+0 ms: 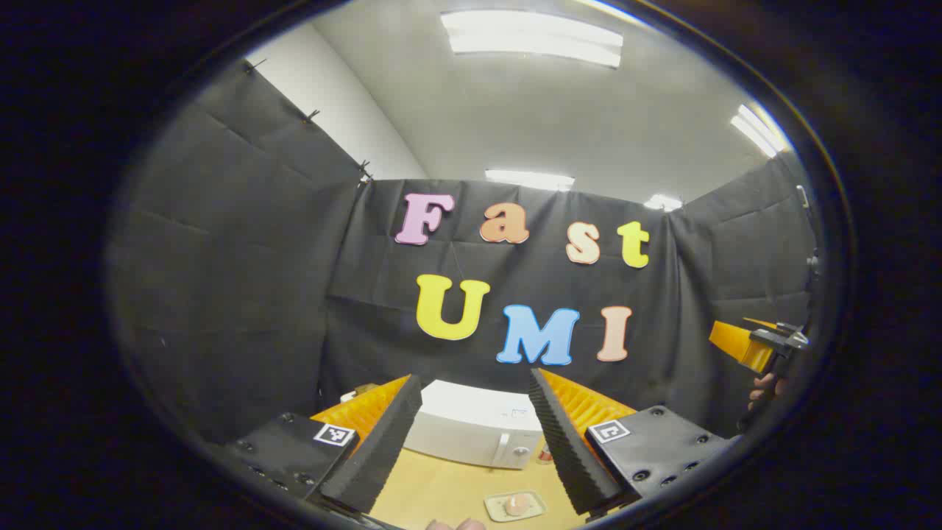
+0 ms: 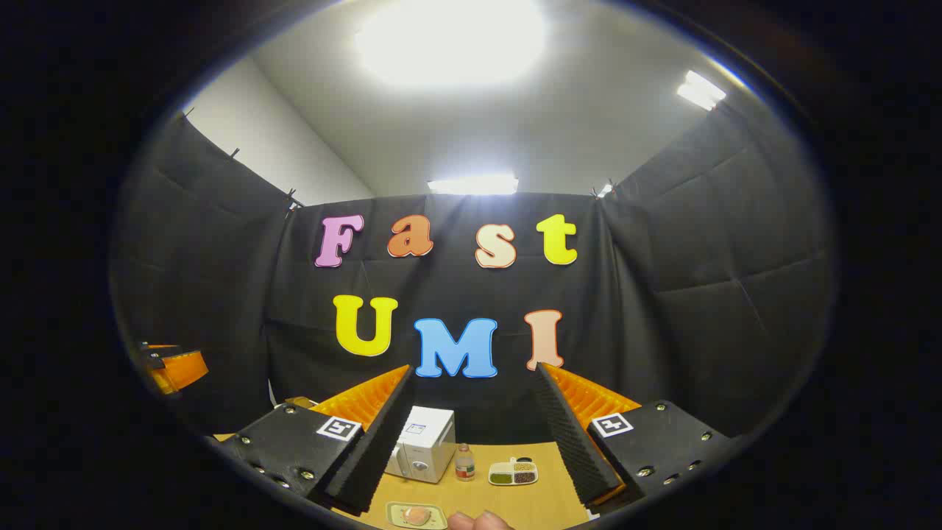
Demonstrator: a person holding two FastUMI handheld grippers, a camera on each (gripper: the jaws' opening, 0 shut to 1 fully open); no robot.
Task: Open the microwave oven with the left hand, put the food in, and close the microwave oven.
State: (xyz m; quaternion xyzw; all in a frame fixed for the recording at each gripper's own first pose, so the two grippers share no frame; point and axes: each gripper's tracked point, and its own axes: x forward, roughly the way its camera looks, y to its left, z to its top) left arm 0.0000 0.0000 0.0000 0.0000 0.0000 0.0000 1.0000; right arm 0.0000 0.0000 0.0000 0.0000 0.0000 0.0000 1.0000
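Left gripper view: you hold both grippers high, jaws wide and empty, lined up toward shut microwave point(image 1: 478, 423) and food plate point(image 1: 515, 506) on worktop point(image 1: 441, 489).

No readable text on the microwave point(image 2: 421, 444) or its sticker.

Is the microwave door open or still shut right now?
Shut. In the left gripper view the microwave shows a flat white front with the door flush and no cavity visible; the food sits on its tray outside.
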